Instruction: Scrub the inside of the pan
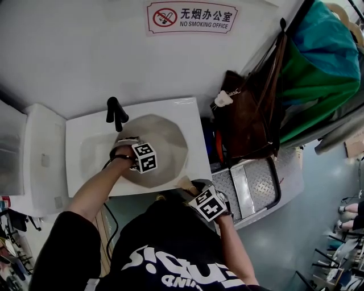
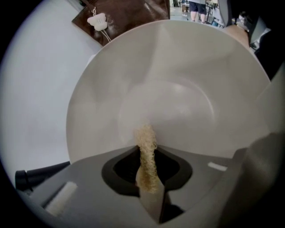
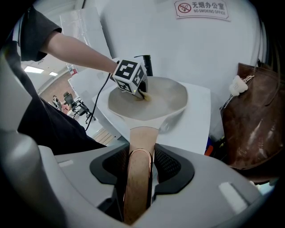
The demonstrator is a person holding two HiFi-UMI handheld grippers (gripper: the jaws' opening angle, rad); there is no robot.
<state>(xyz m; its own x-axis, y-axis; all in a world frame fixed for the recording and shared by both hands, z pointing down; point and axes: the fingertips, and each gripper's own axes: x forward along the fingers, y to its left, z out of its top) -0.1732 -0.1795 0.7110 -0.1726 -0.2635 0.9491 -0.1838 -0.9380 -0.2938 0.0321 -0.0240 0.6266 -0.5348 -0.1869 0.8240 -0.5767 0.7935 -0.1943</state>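
A pale cream pan [image 1: 168, 139] lies in the white sink [image 1: 77, 156]. My left gripper [image 1: 129, 149] reaches down into it, shut on a tan fibrous scrubber [image 2: 146, 149] whose tip touches the pan's inner wall [image 2: 178, 89] near the flat bottom. From the right gripper view the left gripper [image 3: 143, 94] and its marker cube sit over the pan's [image 3: 167, 98] left half. My right gripper [image 3: 139, 171] is shut on the pan's light brown handle [image 3: 141, 142], which has a copper-coloured loop at its end. That gripper [image 1: 200, 192] shows at the sink's front right corner.
A black faucet [image 1: 116, 113] stands at the sink's back left. A brown bag [image 1: 244, 122] hangs close to the sink's right side, with green and teal fabric [image 1: 324, 74] behind it. A metal tread-plate step [image 1: 259, 190] lies below the bag. The white wall carries a no-smoking sign [image 1: 192, 17].
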